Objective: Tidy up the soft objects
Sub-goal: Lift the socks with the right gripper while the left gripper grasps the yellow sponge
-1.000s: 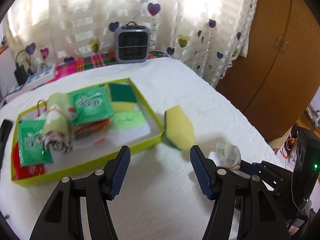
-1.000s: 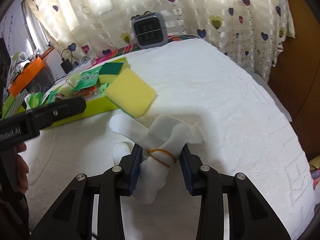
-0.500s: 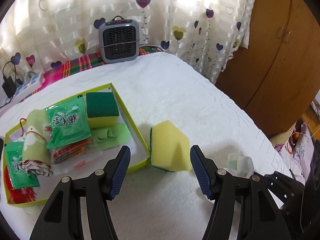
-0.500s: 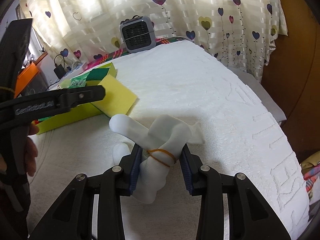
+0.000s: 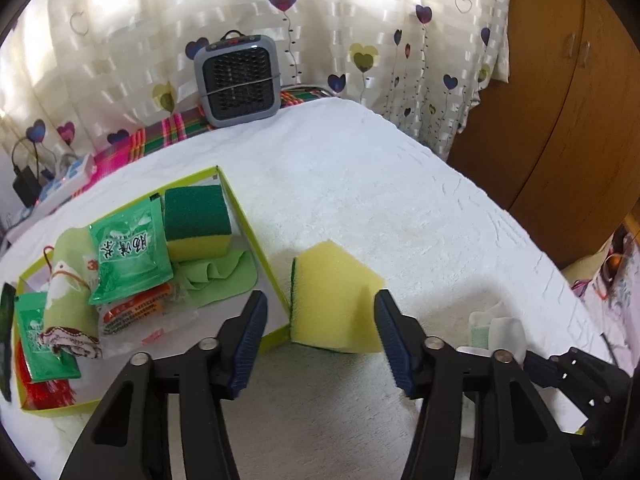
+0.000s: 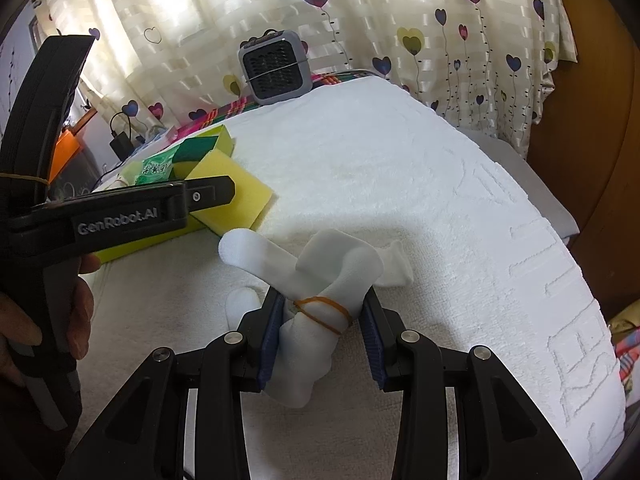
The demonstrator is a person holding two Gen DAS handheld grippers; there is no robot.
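reading "GenRobot.AI" on the left gripper [image 6: 212, 196], beside the sponge [image 6: 236, 192].

Daylight through the curtain, bright and soft, with heavy fisheye bending.

Sun comes from behind the curtain [image 5: 120, 40], blowing it out to white glare in patches near the top of both views. The white cloth [image 5: 360, 200] on the table is evenly lit; soft shadows fall toward the cameras under the sponge [image 5: 334, 300] and the sock bundle [image 6: 320, 300]. The wardrobe [image 5: 560, 100] sits dimmer on the right. Everything reads fairly sharp in the middle, while straight lines bow at the edges and the corners go black.
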